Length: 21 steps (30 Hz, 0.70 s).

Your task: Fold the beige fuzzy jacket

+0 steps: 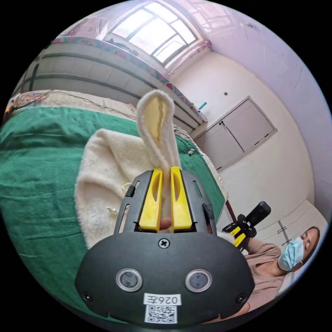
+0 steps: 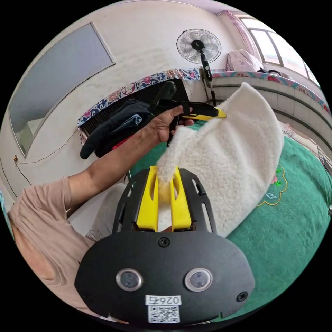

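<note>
The beige fuzzy jacket (image 1: 107, 173) is lifted off a green cover (image 1: 38, 180), stretched between the two grippers. My left gripper (image 1: 165, 170) is shut on a looped edge of it that stands up beyond the yellow jaws. In the right gripper view my right gripper (image 2: 165, 170) is shut on another edge, and the jacket (image 2: 228, 155) spreads out to the right. The left gripper (image 2: 204, 114) appears there too, held in a hand, clamped on the jacket's far edge. The right gripper (image 1: 242, 231) shows in the left gripper view beside the person.
The green cover (image 2: 294, 224) lies over a bed. Dark clothes (image 2: 117, 128) are piled by a patterned headboard. A standing fan (image 2: 199, 45) is at the wall, windows (image 1: 155, 31) above a ledge. The person (image 1: 276, 266) stands at the bed's edge.
</note>
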Motion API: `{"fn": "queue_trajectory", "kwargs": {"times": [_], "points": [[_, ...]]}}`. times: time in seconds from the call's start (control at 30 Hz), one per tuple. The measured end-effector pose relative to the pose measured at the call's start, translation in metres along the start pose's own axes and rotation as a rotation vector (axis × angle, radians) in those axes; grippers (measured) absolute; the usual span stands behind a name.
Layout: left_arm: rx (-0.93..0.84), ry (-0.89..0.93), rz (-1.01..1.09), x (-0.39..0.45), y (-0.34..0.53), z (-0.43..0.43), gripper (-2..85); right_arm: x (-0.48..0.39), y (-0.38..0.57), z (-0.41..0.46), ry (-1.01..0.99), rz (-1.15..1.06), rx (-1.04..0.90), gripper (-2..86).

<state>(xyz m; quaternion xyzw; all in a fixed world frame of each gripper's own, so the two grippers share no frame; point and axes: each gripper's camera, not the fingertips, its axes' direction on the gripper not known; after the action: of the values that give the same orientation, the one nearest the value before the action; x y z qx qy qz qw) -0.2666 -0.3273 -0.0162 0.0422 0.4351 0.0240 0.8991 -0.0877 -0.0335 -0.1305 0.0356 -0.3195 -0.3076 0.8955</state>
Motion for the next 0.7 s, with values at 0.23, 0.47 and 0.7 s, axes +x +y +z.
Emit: {"fn": "queue_trajectory", "kwargs": {"times": [0.23, 0.47, 0.7], "points": [[0.257, 0.195, -0.196, -0.100, 0.032, -0.071, -0.1, 0.002, -0.008, 0.099, -0.149, -0.020, -0.286, 8.2], [-0.113, -0.117, 0.057, -0.027, 0.010, -0.052, 11.4, 0.025, -0.017, 0.057, -0.060, 0.046, -0.190, 7.0], [-0.477, -0.277, 0.168, -0.009, -0.001, 0.025, 6.8, 0.051, -0.004, 0.072, 0.350, 0.127, -0.157, 0.9]]}}
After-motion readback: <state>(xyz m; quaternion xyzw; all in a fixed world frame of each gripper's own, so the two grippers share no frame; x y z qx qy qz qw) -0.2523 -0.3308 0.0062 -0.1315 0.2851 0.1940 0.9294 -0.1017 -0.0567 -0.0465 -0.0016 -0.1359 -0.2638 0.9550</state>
